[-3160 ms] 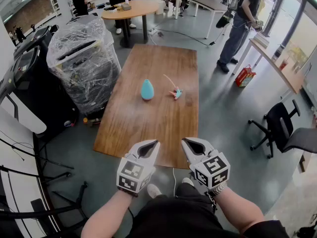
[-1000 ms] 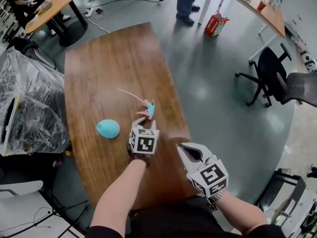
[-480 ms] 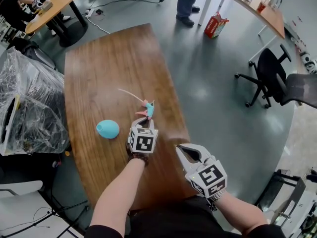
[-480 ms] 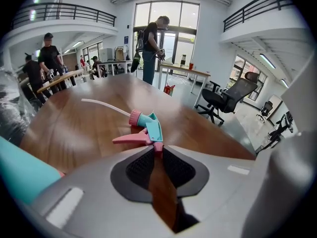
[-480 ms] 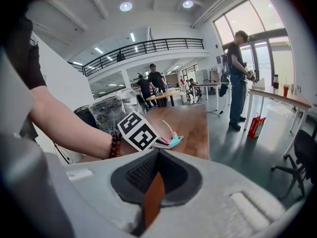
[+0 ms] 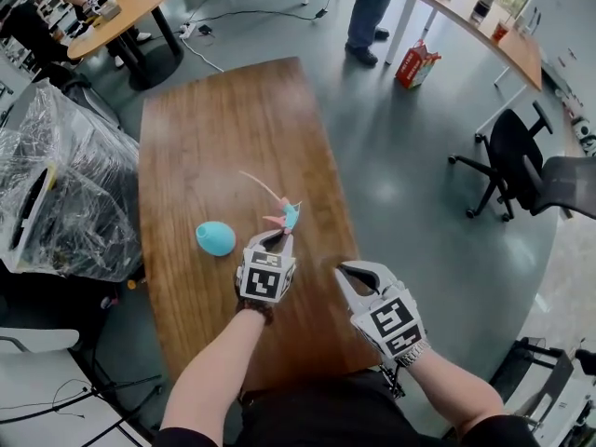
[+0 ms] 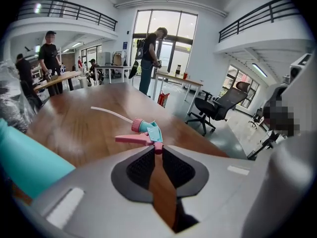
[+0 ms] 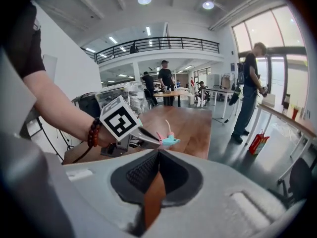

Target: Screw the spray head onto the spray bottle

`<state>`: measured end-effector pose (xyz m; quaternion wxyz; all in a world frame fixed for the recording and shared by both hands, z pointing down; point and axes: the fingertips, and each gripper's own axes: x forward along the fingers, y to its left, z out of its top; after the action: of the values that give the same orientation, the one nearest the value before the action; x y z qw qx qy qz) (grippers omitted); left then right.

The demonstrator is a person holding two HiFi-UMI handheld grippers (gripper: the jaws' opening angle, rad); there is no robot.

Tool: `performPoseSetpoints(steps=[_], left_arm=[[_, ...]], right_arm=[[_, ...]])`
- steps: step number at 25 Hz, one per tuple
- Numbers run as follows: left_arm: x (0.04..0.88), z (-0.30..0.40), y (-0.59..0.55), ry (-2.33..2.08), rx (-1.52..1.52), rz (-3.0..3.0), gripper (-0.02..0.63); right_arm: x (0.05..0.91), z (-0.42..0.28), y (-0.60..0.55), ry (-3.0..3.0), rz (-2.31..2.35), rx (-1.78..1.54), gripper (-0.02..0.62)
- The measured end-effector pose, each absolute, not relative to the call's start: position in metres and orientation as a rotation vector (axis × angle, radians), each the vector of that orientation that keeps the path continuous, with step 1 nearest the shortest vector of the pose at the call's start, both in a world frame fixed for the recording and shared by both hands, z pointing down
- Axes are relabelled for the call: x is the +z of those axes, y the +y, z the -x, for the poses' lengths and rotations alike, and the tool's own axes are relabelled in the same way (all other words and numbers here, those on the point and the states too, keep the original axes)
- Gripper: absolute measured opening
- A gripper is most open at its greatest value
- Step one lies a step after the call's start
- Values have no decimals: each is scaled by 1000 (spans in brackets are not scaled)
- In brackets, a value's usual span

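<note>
The pink and teal spray head (image 6: 287, 216) with its white tube hangs just above the wooden table (image 6: 233, 119). My left gripper (image 6: 282, 236) is shut on its pink end; the jaws have just been closing onto it. In the left gripper view the spray head (image 7: 143, 132) sticks out ahead of the left gripper (image 7: 157, 151). The teal bottle (image 6: 215, 238) lies on its side to the left, and fills the left edge as the bottle (image 7: 25, 157). My right gripper (image 6: 346, 270) is shut and holds nothing, near the table's right front corner. The right gripper (image 8: 158, 153) looks at the held spray head (image 8: 169, 140).
A plastic-wrapped machine (image 6: 56, 194) stands left of the table. An office chair (image 6: 531, 166) is on the right. A person (image 6: 372, 7), a red bag (image 6: 416, 63) and a round table (image 6: 121, 7) are beyond the far end.
My left gripper has closed on the spray head's pink end and raised it a little off the table. The right gripper has stayed in place, rolling slightly.
</note>
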<state>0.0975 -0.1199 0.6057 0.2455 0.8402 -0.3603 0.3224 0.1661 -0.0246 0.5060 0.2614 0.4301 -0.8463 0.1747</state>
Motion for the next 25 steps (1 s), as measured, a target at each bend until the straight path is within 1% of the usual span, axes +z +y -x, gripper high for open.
performPoseSetpoints(steps=[1, 2, 5, 12, 16, 21, 25], left_arm=[[600, -97, -117, -973, 866, -2296, 66], [595, -96, -113, -961, 852, -2298, 66], [578, -94, -100, -918, 810, -2306, 66], [533, -89, -72, -782, 702, -2298, 66], [510, -86, -60, -704, 639, -2283, 66], [488, -80, -46, -617, 587, -2260, 66], [475, -79, -38, -556, 542, -2242, 67]], right_arm=[[506, -163, -26, -2287, -1129, 432, 5], [506, -160, -27, -2282, -1093, 388, 90], [504, -153, -33, -2241, -1004, 195, 116], [502, -128, -46, -2076, -773, -346, 166], [504, -112, -52, -1959, -653, -598, 187], [494, -94, -59, -1852, -577, -793, 190], [496, -87, -64, -1777, -518, -888, 190]])
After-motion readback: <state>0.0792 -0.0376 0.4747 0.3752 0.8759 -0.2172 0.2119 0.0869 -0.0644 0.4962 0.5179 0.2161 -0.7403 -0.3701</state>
